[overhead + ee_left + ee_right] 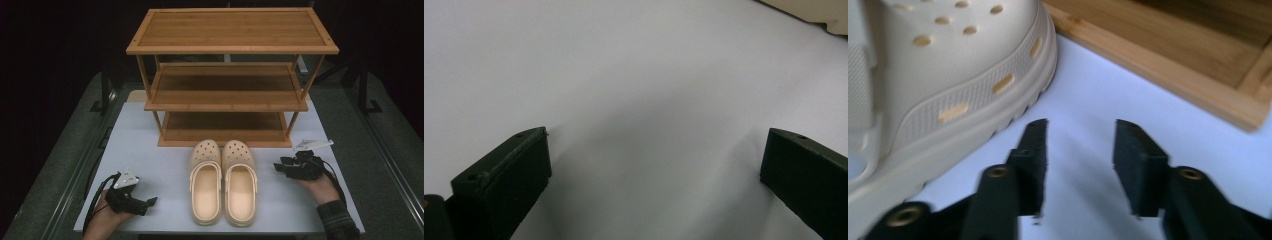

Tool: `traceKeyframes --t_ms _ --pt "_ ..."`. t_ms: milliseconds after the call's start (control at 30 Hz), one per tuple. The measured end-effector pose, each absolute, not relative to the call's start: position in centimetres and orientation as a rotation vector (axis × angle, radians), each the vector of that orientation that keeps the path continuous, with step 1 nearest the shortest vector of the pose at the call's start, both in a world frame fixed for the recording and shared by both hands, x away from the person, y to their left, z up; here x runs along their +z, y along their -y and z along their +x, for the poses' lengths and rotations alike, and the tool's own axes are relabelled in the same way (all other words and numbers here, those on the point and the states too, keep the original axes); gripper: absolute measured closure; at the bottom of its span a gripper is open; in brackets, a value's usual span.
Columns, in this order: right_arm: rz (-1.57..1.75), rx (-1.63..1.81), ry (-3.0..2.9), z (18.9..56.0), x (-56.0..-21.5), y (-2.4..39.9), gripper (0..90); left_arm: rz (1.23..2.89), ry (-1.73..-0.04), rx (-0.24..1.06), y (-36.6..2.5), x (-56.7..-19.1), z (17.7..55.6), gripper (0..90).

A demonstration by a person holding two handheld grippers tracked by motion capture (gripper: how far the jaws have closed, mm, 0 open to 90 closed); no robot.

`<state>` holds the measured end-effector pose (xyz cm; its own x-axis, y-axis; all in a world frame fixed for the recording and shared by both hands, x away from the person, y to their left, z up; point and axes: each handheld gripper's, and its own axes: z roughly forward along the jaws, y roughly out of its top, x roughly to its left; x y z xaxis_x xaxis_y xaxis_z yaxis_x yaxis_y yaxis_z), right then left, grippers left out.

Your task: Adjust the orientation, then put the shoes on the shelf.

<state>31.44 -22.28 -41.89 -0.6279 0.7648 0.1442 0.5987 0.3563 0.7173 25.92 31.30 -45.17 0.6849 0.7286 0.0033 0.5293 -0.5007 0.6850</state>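
Observation:
Two beige clogs stand side by side, toes toward the shelf: the left clog (205,180) and the right clog (239,181) (933,75). A three-tier wooden shelf (227,75) stands behind them; its bottom board (1168,60) shows in the right gripper view. My right gripper (278,168) (1080,150) lies just right of the right clog, pointing at its side, jaws parted with nothing between them. My left gripper (150,201) (654,165) rests on the table at the front left, apart from the clogs, jaws wide open over bare tabletop.
The white table (150,150) carries the shelf and clogs. A corner of a clog (819,12) shows at the top right of the left gripper view. A white tag (312,144) lies near the right hand. Dark floor surrounds the table.

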Motion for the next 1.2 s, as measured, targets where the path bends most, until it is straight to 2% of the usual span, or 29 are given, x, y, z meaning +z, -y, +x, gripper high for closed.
traceKeyframes --t_ms 33,500,1200 --pt "1.248 1.131 -2.389 30.7 -42.0 22.7 48.1 2.224 -0.960 0.385 -31.3 -45.2 25.9 0.0" --pt "1.292 1.168 -2.357 28.5 -41.8 23.9 33.0 2.235 -0.980 0.378 -30.7 -44.5 26.1 0.0" --pt "1.229 1.299 -2.401 27.9 -39.8 21.4 29.5 2.159 -0.780 0.290 -24.2 -40.0 27.6 0.0"
